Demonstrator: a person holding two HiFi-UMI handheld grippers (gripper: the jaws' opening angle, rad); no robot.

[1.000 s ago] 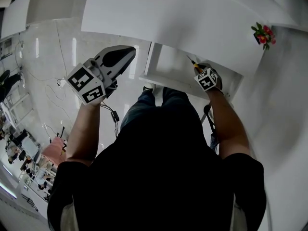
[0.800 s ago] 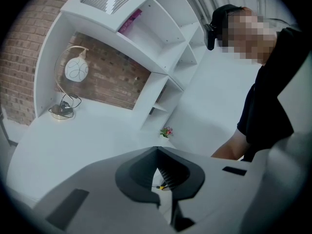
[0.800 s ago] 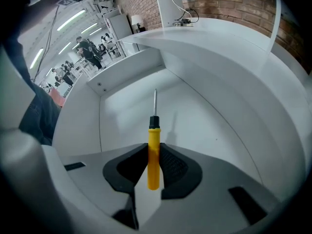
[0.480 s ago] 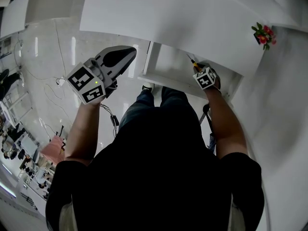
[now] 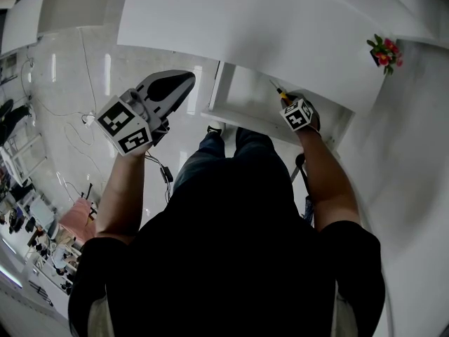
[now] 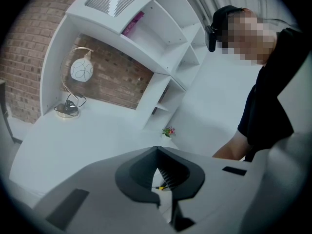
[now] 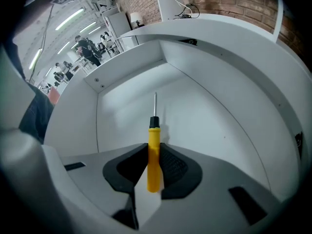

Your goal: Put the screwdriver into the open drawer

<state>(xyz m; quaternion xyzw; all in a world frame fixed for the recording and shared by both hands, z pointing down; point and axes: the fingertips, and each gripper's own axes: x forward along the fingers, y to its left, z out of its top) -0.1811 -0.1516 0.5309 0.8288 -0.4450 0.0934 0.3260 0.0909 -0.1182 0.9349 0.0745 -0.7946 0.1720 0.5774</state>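
Observation:
The screwdriver (image 7: 154,165) has a yellow handle and a thin metal shaft, and my right gripper (image 7: 154,147) is shut on the handle. Its shaft points into the white open drawer (image 7: 209,121), above the drawer floor. In the head view the right gripper (image 5: 290,102) holds the screwdriver (image 5: 280,92) over the drawer (image 5: 242,97) under the desk edge. My left gripper (image 5: 175,84) hangs left of the drawer over the floor, shut and holding nothing. In the left gripper view its jaws (image 6: 157,152) meet at the tips.
The white desk top (image 5: 245,20) overhangs the drawer's back. A small pot of flowers (image 5: 384,50) stands at the desk's right, and a round lamp (image 6: 78,72) and white shelves (image 6: 165,38) lie beyond. Cables (image 5: 165,170) lie on the glossy floor at left.
The right gripper with the screwdriver has edged slightly left over the drawer. The left gripper has shifted a little left and down.

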